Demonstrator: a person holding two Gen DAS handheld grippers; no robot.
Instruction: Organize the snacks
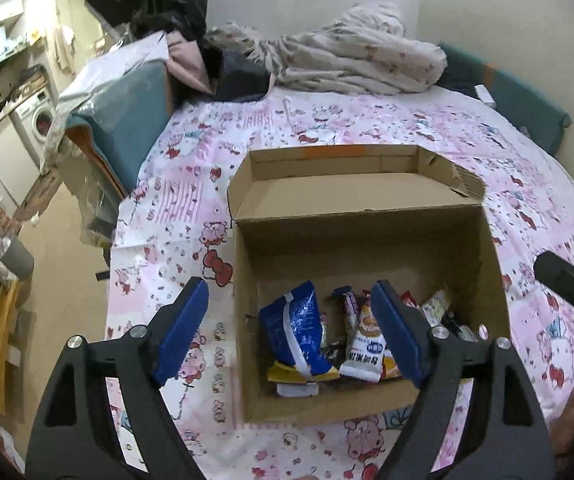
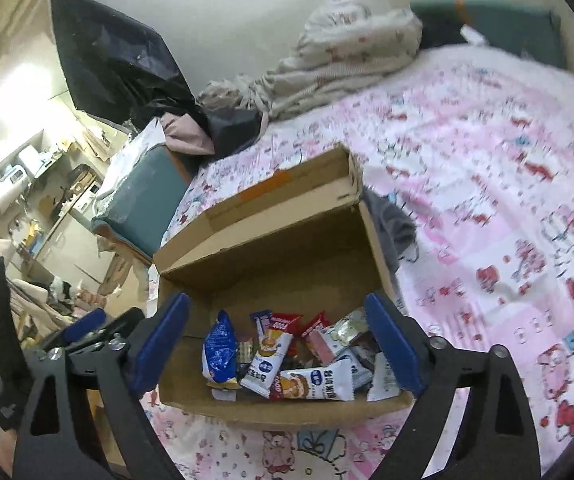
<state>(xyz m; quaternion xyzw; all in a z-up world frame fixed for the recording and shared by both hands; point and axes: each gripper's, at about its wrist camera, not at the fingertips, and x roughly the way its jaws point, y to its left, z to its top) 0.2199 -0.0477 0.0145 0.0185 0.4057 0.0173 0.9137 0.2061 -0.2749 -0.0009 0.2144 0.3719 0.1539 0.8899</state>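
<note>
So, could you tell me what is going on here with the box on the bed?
A person is sorting snacks with a pair of hand-held tongs in each hand. Both the left tongs and the right tongs are open and empty above the open brown cardboard box, which sits on the pink cartoon-print bedsheet. A pile of wrapped snacks, including a blue foil bag and white wrapped bars, lies inside the box.

Only scraps read here: "000" in white digits on the red edge of the white snack sachet with the cartoon face [image 2: 315,386] lying in the open brown cardboard box [image 2: 271,248], its dark Chinese characters too blurred to make out.
</note>
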